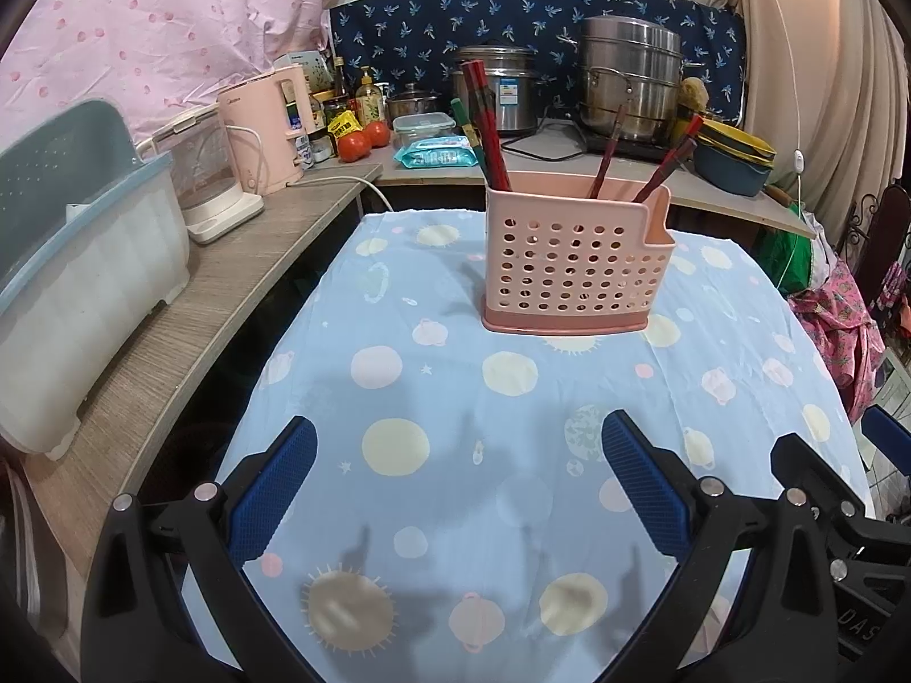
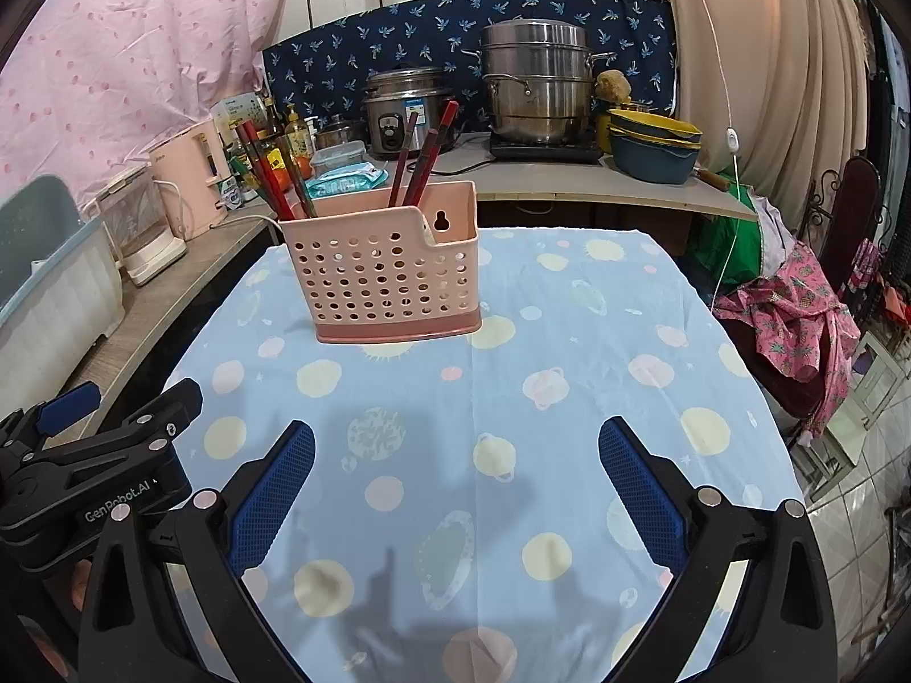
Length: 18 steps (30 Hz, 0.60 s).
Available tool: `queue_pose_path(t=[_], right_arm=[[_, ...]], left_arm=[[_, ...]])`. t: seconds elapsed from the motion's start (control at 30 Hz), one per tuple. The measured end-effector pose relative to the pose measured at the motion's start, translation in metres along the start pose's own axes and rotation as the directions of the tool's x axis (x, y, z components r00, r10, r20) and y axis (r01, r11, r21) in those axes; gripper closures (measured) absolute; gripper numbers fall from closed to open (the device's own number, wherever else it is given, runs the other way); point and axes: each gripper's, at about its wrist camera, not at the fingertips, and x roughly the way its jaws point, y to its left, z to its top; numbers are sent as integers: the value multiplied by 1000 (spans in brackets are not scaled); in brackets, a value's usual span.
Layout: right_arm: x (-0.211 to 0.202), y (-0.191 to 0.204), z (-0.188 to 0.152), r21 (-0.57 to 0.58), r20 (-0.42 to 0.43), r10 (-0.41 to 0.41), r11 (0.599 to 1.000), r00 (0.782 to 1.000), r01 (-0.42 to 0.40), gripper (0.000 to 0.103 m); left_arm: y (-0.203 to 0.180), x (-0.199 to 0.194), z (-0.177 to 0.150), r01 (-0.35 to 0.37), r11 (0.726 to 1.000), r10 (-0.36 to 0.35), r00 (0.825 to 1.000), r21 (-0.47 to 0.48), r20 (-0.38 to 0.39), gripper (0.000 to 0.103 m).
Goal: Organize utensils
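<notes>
Reading "GenRobot.AI" on left claw.

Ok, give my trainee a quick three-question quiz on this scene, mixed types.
1. True or false: the chopsticks lie flat on the tablecloth.
2. The pink utensil holder is: A) tipped over B) upright C) held by a gripper.
3. Fill in: both the left gripper and the right gripper are ____.

Key: 1 false, they stand in the holder; 2 B; 3 open.
</notes>
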Motion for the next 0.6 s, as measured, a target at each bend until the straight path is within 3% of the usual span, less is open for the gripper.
queue_pose_path(t=[0.6], right_arm=[[2,1,-2,-2,-4,0,1000,1000,0,7]], left_arm=[[-2,2,-1,5,1000,-5,1000,2,-8,7]])
